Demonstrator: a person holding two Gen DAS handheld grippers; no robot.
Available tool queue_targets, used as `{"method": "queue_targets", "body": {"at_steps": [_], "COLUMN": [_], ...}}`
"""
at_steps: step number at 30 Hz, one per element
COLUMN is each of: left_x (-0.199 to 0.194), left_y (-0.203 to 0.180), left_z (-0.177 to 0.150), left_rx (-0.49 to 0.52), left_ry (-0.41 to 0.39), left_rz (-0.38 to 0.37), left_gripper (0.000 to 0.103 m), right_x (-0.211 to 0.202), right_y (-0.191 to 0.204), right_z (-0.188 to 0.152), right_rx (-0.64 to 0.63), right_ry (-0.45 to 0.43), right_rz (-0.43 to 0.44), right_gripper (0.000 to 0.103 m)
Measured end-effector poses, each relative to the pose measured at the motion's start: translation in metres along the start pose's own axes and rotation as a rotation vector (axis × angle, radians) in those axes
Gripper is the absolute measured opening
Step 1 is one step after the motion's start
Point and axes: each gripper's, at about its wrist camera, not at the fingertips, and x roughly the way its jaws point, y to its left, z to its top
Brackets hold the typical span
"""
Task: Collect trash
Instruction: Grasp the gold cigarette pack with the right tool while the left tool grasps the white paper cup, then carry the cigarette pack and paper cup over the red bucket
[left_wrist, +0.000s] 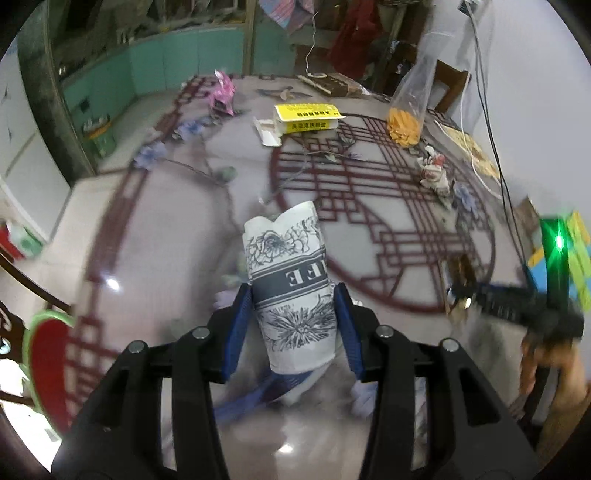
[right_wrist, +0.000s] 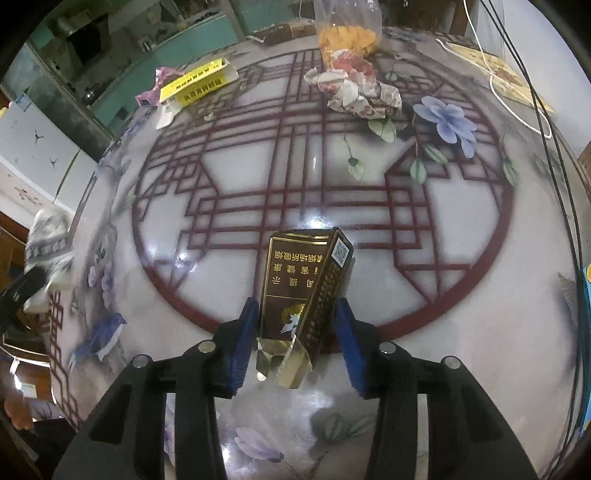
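2 claws clamp cup (left_wrist: 291, 291), box (right_wrist: 303, 295).

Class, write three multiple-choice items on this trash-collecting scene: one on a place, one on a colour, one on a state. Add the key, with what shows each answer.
1. What lies beside the crumpled red-and-white wrapper, farther up the table?
A. a bag of orange pieces
B. a glass bottle
C. a green bowl

2. What colour is the open carton near the far edge?
A. black
B. yellow and white
C. orange

3. What is between the fingers of the left gripper?
A. nothing
B. a metal spoon
C. a paper cup printed with flowers

Key: A, the bag of orange pieces lies just beyond the wrapper; B, its top is yellow, its flaps white; C, the paper cup sits between the blue pads.
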Motion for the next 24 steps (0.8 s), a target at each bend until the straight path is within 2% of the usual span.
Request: {"method": "queue_targets", "body": {"at_steps": [5,10,14,20,24], "left_x": [-0.025,-0.023,-0.031,-0.043,-0.049], "left_y": [0.021,0.048,0.055,0.068,0.075], "left_z": [-0.018,-0.029,-0.032,-0.035,-0.036], "left_rx": [0.053,-0.074,-0.063,-0.083,-0.087], "left_ry": [-0.083,-0.063,-0.085,-0.108,-0.118], "left_rz": [0.049,-0.013,-0.004,-0.03,-0.04], "left_gripper": [0.043,0.043,0.043,0.043,0.043], "right_x": [-0.011,-0.023,-0.024,-0.033,-0.04], "right_y": [0.011,0.025,0.037,0.053,0.063], "right_z": [0.0,-0.002,-0.005,-0.017,-0.029], "right_rx": [-0.029,-0.042,-0.062,-0.119,-0.113], "right_ry": [-0.059,-0.104,-0.118,-0.142,-0.173], "right_rz": [-0.014,0.011,0.016,0.001,0.017], "right_gripper": [0.039,0.039,0.039,0.039,0.039]}}
